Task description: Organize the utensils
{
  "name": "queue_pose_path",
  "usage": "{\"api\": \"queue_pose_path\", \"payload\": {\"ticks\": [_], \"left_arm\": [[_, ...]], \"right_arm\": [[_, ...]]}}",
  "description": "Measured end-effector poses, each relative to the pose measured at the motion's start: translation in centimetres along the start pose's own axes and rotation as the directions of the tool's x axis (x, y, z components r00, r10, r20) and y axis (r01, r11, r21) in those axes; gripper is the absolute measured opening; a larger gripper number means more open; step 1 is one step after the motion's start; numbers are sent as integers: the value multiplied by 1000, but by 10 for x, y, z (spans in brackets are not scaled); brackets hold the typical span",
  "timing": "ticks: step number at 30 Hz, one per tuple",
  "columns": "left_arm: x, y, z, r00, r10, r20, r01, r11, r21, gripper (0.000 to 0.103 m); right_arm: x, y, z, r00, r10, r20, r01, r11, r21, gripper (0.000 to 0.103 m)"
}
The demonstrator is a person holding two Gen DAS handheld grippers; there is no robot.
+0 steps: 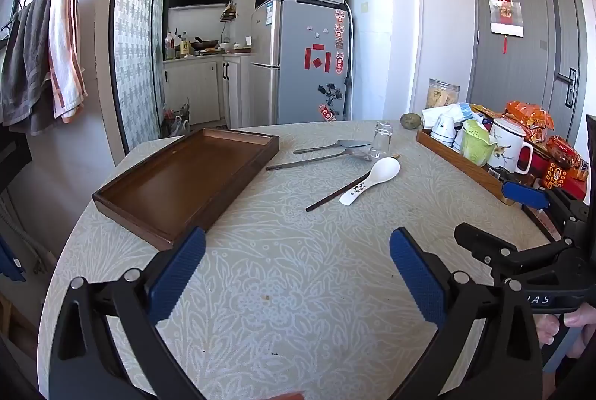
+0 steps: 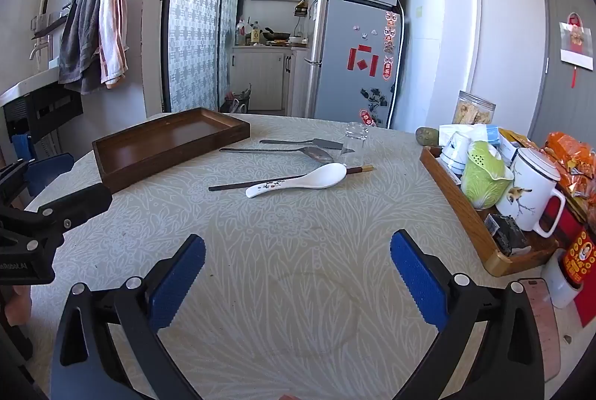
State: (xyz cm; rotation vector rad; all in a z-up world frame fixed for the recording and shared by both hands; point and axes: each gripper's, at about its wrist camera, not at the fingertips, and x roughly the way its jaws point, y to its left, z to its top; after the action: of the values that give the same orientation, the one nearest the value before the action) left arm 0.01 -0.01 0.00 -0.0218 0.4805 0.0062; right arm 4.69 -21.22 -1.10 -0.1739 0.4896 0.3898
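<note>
An empty dark wooden tray (image 1: 186,176) (image 2: 164,142) lies on the table's left. To its right lie a white ceramic spoon (image 1: 372,178) (image 2: 301,178), a dark chopstick (image 1: 335,195) (image 2: 238,184) partly under it, a metal spoon (image 1: 316,159) (image 2: 275,150) and a metal knife (image 1: 327,147) (image 2: 298,142). A clear glass (image 1: 381,139) (image 2: 354,144) stands beside them. My left gripper (image 1: 298,273) is open and empty over the near table. My right gripper (image 2: 298,273) is open and empty, also near the front edge; it shows at the right in the left wrist view (image 1: 514,213).
A second wooden tray (image 2: 469,213) at the right holds cups, a green cabbage-shaped pot (image 2: 484,176) and a white mug (image 2: 529,195). Snack packets (image 2: 570,154) and a jar (image 2: 473,109) stand behind it. A fridge (image 2: 354,64) stands beyond the table.
</note>
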Motion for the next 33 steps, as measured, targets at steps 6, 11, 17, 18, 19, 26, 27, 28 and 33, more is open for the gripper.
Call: {"api": "queue_pose_path", "payload": {"ticks": [6,11,17,18,19,26,27,28,33], "left_arm": [[0,0,0,1000,-4,0,4,1000,-5,101],[-3,2,0,1000,-9,1,9,1000,4,101],[-1,0,2,1000,-9,-11,10,1000,14,101],[-1,1,2,1000,-13,-12,13,1000,5,101],[-2,1,2,1000,-7,-9,7,1000,3,101],[0,7,3,999,-4,-36,3,1000,-30,101],[0,6,3,999,-1,-32,0,1000,-24,101],[0,5,3,999,1,-33,-2,1000,-24,101],[2,7,1,999,1,-43,-2,999,-37,101]], "right_arm": [[1,0,0,1000,3,-6,-3,1000,2,100],[0,0,0,1000,1,-4,-1,1000,1,100],[0,-1,0,1000,18,-12,-18,1000,0,100],[2,1,0,1000,21,-16,-21,1000,2,100],[3,0,0,999,25,-21,-25,1000,10,100],[1,-4,0,1000,10,-24,-9,999,35,100],[1,-4,0,1000,6,-25,-6,999,31,100],[0,-3,1,1000,6,-24,-5,1000,29,100],[-1,-1,1,1000,-1,-21,2,1000,19,100]]}}
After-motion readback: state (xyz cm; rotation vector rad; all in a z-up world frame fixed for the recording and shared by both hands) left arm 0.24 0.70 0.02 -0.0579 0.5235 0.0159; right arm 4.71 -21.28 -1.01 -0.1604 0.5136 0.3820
